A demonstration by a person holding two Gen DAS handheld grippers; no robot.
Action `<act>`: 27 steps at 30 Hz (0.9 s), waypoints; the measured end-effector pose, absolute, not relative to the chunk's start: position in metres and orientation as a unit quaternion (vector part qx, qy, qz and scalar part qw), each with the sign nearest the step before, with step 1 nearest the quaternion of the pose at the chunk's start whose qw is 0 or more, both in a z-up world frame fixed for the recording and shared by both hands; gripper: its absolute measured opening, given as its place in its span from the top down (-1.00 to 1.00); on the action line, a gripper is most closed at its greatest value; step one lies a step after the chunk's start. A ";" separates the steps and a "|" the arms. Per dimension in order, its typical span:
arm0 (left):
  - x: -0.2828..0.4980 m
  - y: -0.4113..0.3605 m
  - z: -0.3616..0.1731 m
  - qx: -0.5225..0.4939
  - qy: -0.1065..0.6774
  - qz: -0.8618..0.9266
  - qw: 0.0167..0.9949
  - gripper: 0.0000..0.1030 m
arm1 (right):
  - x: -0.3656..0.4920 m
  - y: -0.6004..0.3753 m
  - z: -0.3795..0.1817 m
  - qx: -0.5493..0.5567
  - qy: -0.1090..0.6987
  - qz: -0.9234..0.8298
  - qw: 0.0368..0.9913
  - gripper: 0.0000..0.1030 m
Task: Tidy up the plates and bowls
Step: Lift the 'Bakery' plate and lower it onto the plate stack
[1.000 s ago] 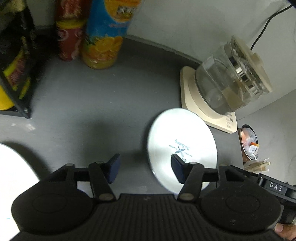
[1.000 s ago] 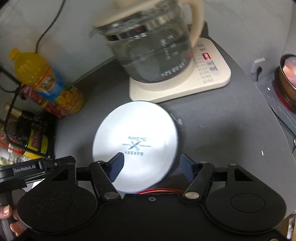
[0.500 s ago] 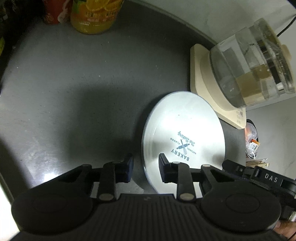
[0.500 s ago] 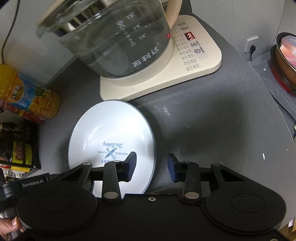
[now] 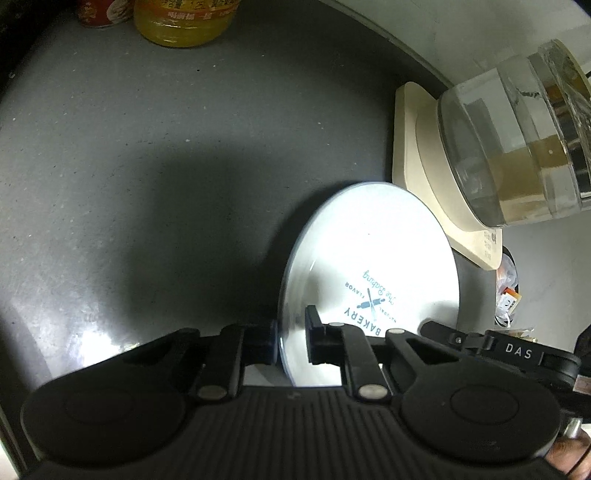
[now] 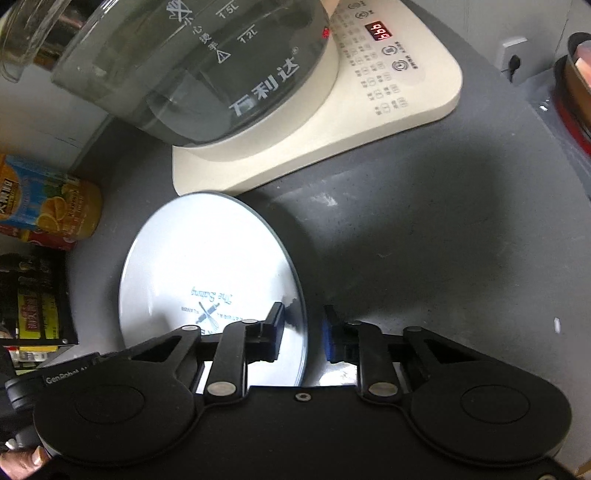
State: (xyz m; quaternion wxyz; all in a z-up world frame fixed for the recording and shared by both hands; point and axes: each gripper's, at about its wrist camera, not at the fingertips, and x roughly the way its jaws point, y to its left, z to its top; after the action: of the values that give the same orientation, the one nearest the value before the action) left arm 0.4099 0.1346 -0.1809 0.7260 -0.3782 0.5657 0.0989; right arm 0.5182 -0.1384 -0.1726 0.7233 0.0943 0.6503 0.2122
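A white plate (image 5: 369, 258) printed "BAKERY" lies on the dark grey counter (image 5: 147, 166), right in front of the kettle base. My left gripper (image 5: 291, 341) is shut on its left rim, one finger on the plate's face and the other outside the edge. In the right wrist view the same plate (image 6: 207, 266) has its right rim between the fingers of my right gripper (image 6: 303, 334). These fingers are close together, with a thin gap still showing between the blue pad and the rim. No bowl for the task is in view.
A glass kettle (image 6: 192, 66) on a cream base (image 6: 369, 122) stands just behind the plate. An orange juice bottle (image 6: 48, 206) and a red can (image 5: 105, 13) are at the back left beside a dark rack of bottles (image 6: 33, 306). A round container (image 6: 576, 81) sits past the counter's right edge.
Both grippers have moved in and down onto the plate and narrowed their fingers around opposite rims. The left one has closed onto its rim, and the kettle looms closer.
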 end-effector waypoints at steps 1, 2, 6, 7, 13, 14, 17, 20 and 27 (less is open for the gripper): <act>0.409 0.136 -0.181 -0.381 0.564 0.099 0.726 0.79 | 0.519 -0.139 -0.172 0.094 0.651 0.214 0.723 0.63; 0.407 0.137 -0.182 -0.386 0.563 0.098 0.725 0.80 | 0.519 -0.138 -0.172 0.093 0.651 0.216 0.722 0.64; 0.404 0.140 -0.182 -0.395 0.563 0.099 0.720 0.82 | 0.520 -0.136 -0.172 0.084 0.648 0.229 0.722 0.73; 0.404 0.140 -0.180 -0.394 0.563 0.100 0.719 0.82 | 0.519 -0.136 -0.170 0.080 0.643 0.235 0.724 0.74; 0.396 0.145 -0.166 -0.406 0.545 0.099 0.727 0.83 | 0.518 -0.144 -0.149 0.103 0.613 0.276 0.733 0.90; 0.394 0.146 -0.164 -0.410 0.541 0.100 0.727 0.84 | 0.518 -0.145 -0.145 0.103 0.609 0.282 0.734 0.90; 0.387 0.146 -0.158 -0.416 0.533 0.099 0.731 0.84 | 0.514 -0.144 -0.140 0.096 0.604 0.287 0.738 0.89; 0.378 0.148 -0.151 -0.415 0.523 0.105 0.737 0.84 | 0.511 -0.141 -0.136 0.104 0.598 0.296 0.738 0.90; 0.357 0.152 -0.135 -0.424 0.501 0.122 0.745 0.84 | 0.499 -0.134 -0.124 0.097 0.587 0.323 0.737 0.89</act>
State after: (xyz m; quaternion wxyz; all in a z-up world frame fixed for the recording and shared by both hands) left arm 0.3569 0.1524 -0.1355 0.7445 -0.4238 0.5012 0.1221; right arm 0.4990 -0.1343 -0.1243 0.7365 0.0968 0.5866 0.3226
